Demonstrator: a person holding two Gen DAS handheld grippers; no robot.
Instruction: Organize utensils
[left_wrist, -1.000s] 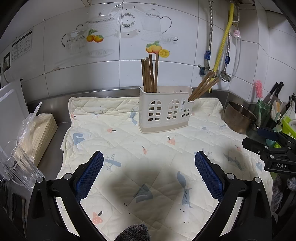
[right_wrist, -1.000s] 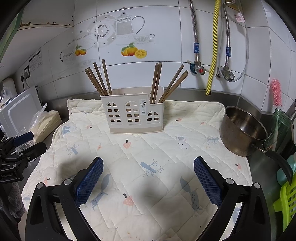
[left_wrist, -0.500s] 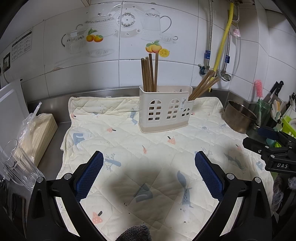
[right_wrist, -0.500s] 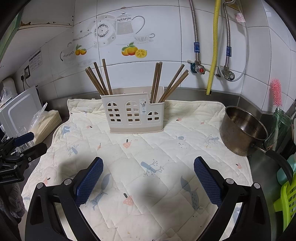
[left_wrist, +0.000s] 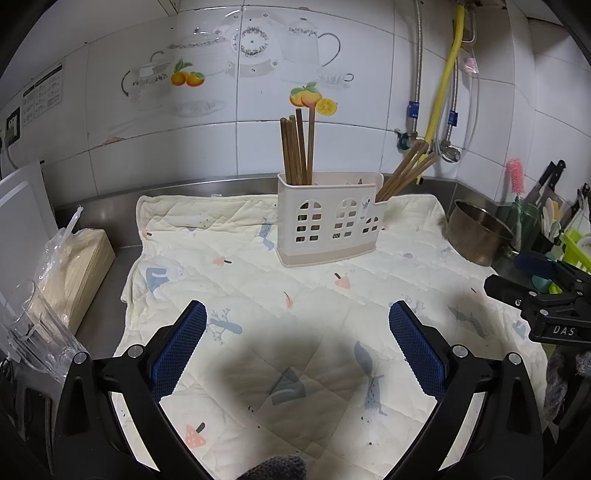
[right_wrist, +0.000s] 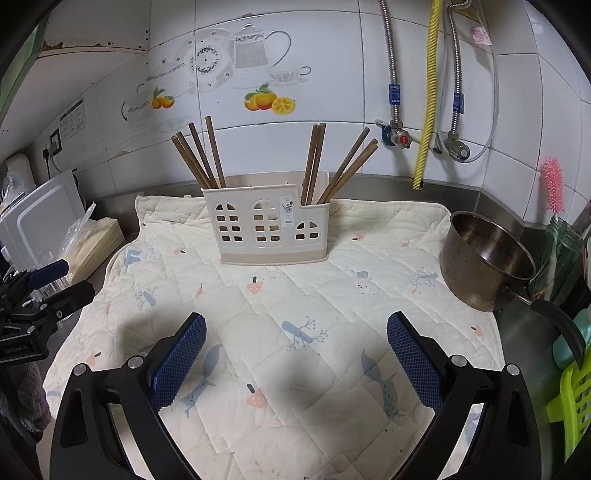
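The left gripper (left_wrist: 297, 341) hangs low over the near part of the mat (left_wrist: 258, 295), its blue pads (left_wrist: 179, 347) spread wide with nothing between them. The right gripper (right_wrist: 295, 350) is held the same way, pads (right_wrist: 413, 356) far apart and empty, over the near part of the mat (right_wrist: 332, 295) too. Each one shows at the edge of the other's view: the right gripper (left_wrist: 546, 295) sits off the mat's right side, the left gripper (right_wrist: 33, 295) off its left side.

Toward the back of the mat stands the holder (right_wrist: 266, 223), a cream plastic caddy with arched window cut-outs, upright and square on the cloth. Its left end carries one bunch of chopsticks (right_wrist: 197, 155), leaning left from the right gripper's side and looking nearly upright from the left gripper's. The lower right end carries a second bunch of chopsticks (right_wrist: 336, 166), some straight up, some fanned out to the right. From the left gripper the holder (left_wrist: 328, 221) is seen a bit right of centre, with both bunches (left_wrist: 297, 147) and (left_wrist: 406, 173) standing clear of its rim.

Right of the holder, at the mat's edge, sits a steel pot (right_wrist: 487, 258) with a dark handle, and past it a pink brush (right_wrist: 553, 184) against the tiles. Left of the holder, off the mat, lies a bagged pack (left_wrist: 74, 266), with a clear glass (left_wrist: 29, 328) nearer the left gripper. Behind the holder the tiled wall (right_wrist: 332, 55) carries pipes and a yellow hose (right_wrist: 430, 92).
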